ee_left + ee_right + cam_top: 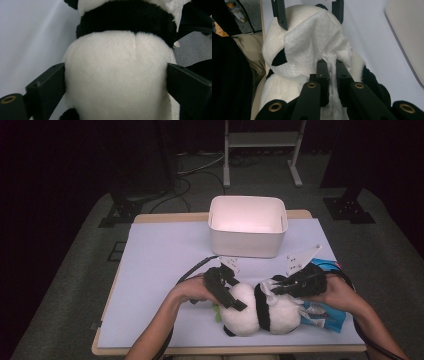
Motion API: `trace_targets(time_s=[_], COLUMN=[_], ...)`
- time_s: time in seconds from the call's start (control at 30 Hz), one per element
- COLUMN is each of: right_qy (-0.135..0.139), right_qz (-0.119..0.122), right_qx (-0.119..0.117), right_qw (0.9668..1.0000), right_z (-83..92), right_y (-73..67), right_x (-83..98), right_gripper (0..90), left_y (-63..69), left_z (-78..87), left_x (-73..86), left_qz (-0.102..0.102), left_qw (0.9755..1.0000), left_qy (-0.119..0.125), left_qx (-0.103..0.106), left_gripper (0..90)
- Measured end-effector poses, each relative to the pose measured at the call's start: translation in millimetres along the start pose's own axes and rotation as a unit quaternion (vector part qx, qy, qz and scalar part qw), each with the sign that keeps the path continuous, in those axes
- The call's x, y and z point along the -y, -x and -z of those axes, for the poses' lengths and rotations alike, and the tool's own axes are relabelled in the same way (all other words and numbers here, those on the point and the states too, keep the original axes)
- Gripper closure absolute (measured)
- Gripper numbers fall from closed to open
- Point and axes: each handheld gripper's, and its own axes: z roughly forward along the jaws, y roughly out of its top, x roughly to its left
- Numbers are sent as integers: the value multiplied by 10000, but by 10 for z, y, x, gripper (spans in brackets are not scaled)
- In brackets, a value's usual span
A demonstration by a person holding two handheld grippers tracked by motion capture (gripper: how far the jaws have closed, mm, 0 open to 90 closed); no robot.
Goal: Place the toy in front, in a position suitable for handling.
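So the stuffed panda (pixel 260 312) is lying on its side near the front edge of the table (pixel 165 265), long axis running left to right, partly on top of a blue snack bag (pixel 325 317) and well short of the white bin (pixel 247 226) sitting farther back. Left gripper (pixel 231 296) is spread wide around the round white body; in the left gripper view the two black jaws sit right against the plush on either flank, but I honestly can't tell if they're squeezing or just resting there. Right gripper (pixel 332 65) is pressed nearly together, pinching a fold of thin white cloth (pixel 317 42) draped over the panda's other end. The thing that matters for whatever comes next, I'd guess: each hand has its own end of the toy, so the toy sits between them, and the bin is straight behind it. If it's going in the bin, both ends probably need to travel together or it'll sag. The overhead shot gives you the bin and the layout, while the right gripper view is where you actually see the cloth bunched between the jaws and a black patch (pixel 279 59) peeking out beneath it.
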Motion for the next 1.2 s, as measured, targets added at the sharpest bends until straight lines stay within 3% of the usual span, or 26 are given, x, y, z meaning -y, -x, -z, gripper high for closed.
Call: trace_targets(time_s=[0.13,0.23,0.27,0.3,0.33,0.37,0.43,0.5,0.57,0.6,0.77,0.93,1.07,1.2], right_qy=[67,81,93,109,122,122,151,174,179,164,174,231,177,160], right_qz=[-62,-80,-52,-53,-55,-55,-53,-35,-36,-15,-57,-184,-150,-60], right_qx=[74,74,96,120,152,152,253,271,253,229,143,190,247,229], right_qw=[9999,9999,9999,9999,9998,9998,9996,9995,9995,9996,9997,9994,9994,9996], right_z=[9,11,9,14,19,19,30,20,12,-1,0,126,138,92], right_y=[54,92,104,113,124,124,159,218,239,268,278,252,227,217], right_x=[-18,-54,-70,-88,-108,-108,-163,-231,-254,-291,-266,-118,-147,-227], right_gripper=[836,836,835,835,834,834,834,834,834,834,833,834,834,833], left_y=[-6,4,8,8,6,6,21,47,53,70,103,179,250,276], left_z=[67,107,156,156,220,220,284,367,395,438,469,423,399,394], left_x=[11,-2,-21,-21,-47,-47,-84,-123,-126,-112,-34,52,62,78], left_qz=[-105,-221,-307,-307,-409,-409,-530,-719,-755,-833,-908,-933,-1004,-1025], left_qw=[9999,9995,9987,9987,9974,9974,9951,9906,9897,9878,9866,9857,9837,9832], left_qy=[74,58,59,59,27,27,6,-87,-108,-129,-78,50,-9,-27], left_qx=[-77,-235,-413,-413,-597,-597,-838,-1159,-1211,-1310,-1356,-1400,-1494,-1513], left_gripper=[344,379,386,388,388,388,388,386,381,380,375,365,359,358])
